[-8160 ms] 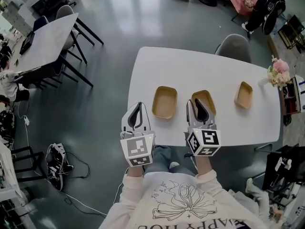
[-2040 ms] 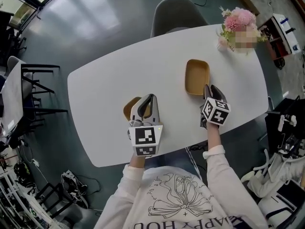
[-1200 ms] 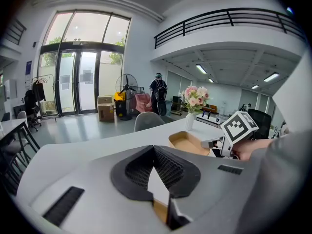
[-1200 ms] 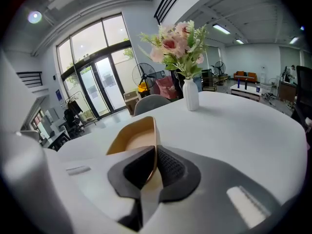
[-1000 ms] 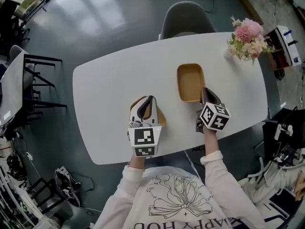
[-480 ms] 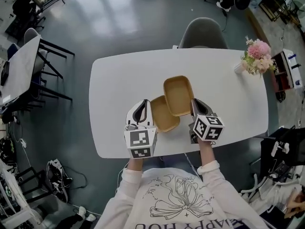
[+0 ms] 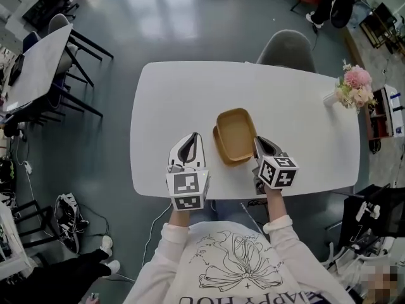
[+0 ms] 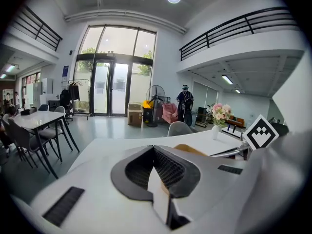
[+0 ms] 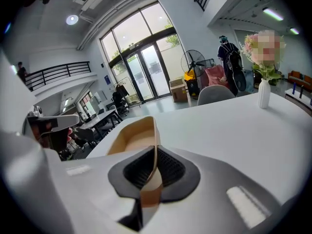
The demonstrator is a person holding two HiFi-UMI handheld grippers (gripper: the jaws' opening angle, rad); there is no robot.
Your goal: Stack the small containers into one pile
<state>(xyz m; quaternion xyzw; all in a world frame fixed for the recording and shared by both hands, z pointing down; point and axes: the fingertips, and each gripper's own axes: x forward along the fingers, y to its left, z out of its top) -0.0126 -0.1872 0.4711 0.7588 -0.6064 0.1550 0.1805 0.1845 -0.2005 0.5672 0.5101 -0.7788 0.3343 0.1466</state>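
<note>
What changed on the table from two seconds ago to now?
The right hand-held gripper, shut on the rim of the upper container, carried it left over the lower container, which the left hand-held gripper had brought right and has now let go of, its jaws slightly apart beside it. The right grip, the flowers and the table stayed as they were.

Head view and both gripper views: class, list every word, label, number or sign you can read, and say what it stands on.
None can be read.
Marker cube on the left hand-held gripper: square pattern, no letters.
Marker cube on the right hand-held gripper: the same.
Shirt: flower drawing, no lettering readable.
Blue sign beside the glass doors: too small to read.
</note>
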